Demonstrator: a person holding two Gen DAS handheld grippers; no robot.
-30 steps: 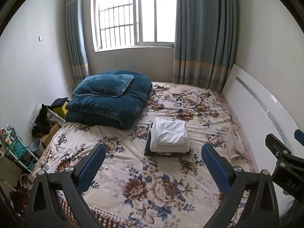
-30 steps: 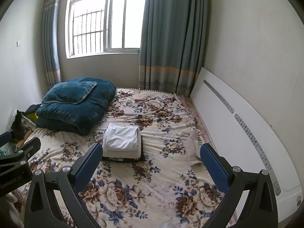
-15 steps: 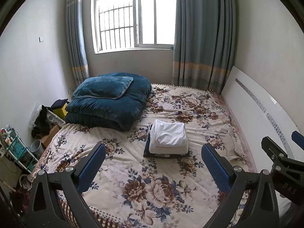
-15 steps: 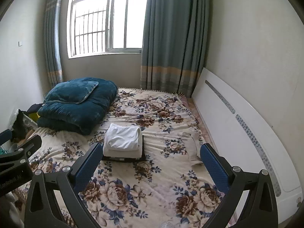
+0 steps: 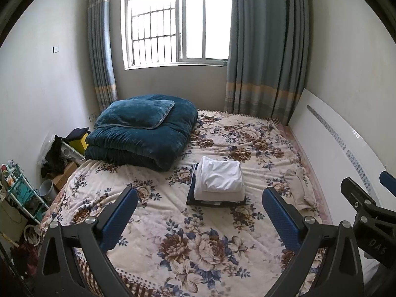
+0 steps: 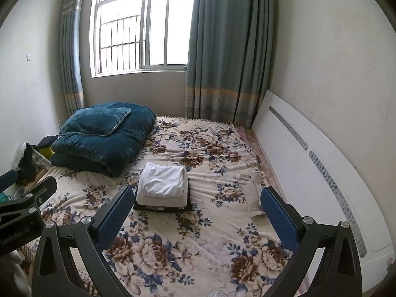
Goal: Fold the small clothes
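A stack of folded clothes (image 5: 219,182) lies mid-bed: white pieces on top, a dark piece at the bottom. It also shows in the right wrist view (image 6: 162,185). A small cream garment (image 5: 300,188) lies loose near the bed's right edge, also seen in the right wrist view (image 6: 253,194). My left gripper (image 5: 199,212) is open and empty, held above the near part of the bed. My right gripper (image 6: 196,210) is open and empty, level with it. Each gripper shows at the edge of the other's view.
The bed has a floral blanket (image 5: 198,242). A folded teal quilt with a pillow (image 5: 141,133) sits at the far left. A white headboard panel (image 6: 309,163) leans on the right wall. Clutter and a rack (image 5: 22,193) stand on the floor at left.
Both grippers have drawn back and risen slightly, so the bed looks a little farther away. The jaws stay open and the clothes have not moved.
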